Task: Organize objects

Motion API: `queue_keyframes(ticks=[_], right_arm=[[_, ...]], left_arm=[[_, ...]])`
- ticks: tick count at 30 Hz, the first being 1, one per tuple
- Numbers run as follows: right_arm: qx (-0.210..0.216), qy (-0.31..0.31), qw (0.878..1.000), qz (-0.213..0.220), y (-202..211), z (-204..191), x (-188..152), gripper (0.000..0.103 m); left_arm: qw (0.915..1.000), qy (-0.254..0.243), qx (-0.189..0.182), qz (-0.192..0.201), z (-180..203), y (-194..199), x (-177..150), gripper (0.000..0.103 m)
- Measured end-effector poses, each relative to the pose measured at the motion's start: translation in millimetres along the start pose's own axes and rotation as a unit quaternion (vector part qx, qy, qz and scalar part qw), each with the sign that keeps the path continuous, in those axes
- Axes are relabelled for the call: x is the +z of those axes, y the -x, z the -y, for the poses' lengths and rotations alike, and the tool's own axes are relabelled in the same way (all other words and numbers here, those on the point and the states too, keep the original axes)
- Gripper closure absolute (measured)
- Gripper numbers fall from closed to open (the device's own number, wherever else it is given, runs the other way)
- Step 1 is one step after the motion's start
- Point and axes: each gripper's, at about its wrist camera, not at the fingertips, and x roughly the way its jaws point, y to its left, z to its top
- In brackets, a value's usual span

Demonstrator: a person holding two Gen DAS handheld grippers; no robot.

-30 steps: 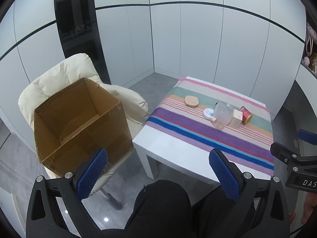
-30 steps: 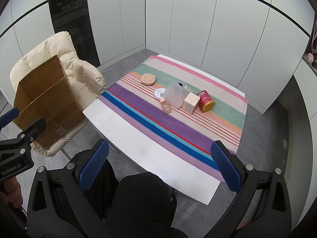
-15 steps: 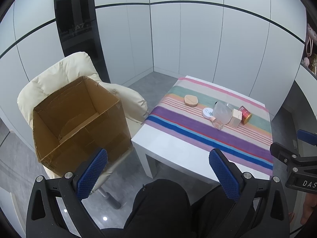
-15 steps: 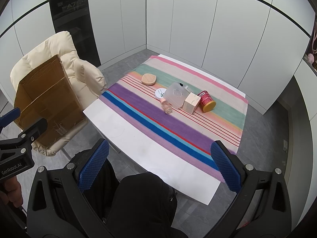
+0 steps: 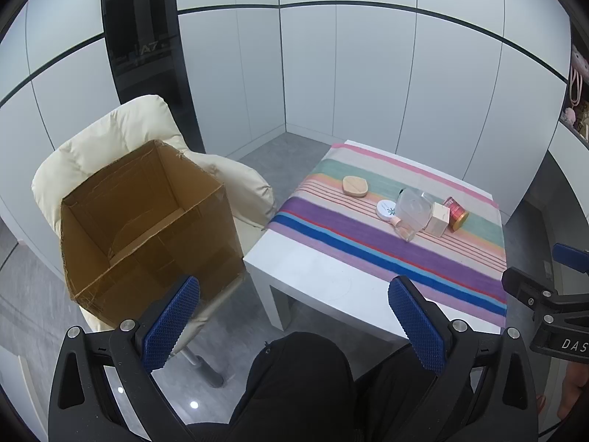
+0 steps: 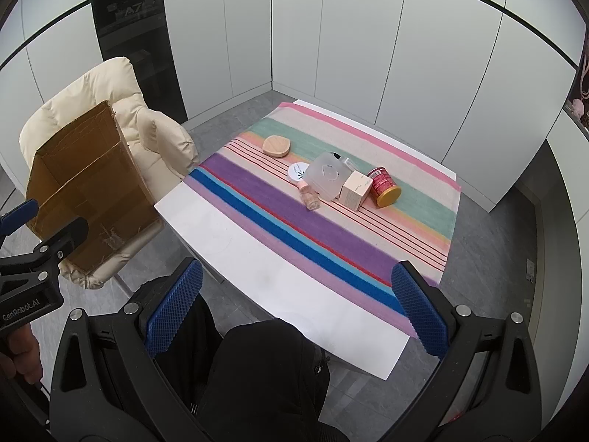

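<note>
Small toiletries (image 6: 331, 178) sit clustered on the striped table (image 6: 257, 243), well ahead of both released, empty claws; the right claw (image 6: 294, 302) is nearer, the left claw (image 5: 294, 316) faces the cardboard box (image 5: 147, 228).

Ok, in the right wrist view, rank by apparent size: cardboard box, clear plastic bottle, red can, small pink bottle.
1. cardboard box, though it is nearer the camera
2. clear plastic bottle
3. red can
4. small pink bottle
</note>
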Motion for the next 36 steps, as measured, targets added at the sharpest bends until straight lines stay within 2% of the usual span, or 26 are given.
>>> queue_keyframes(ticks=[36], right_arm=[[-0.005, -0.006, 1.000, 0.000, 1, 8, -7, 0.000]], left_arm=[[0.9999, -0.005, -0.013, -0.008, 8, -4, 0, 0.000]])
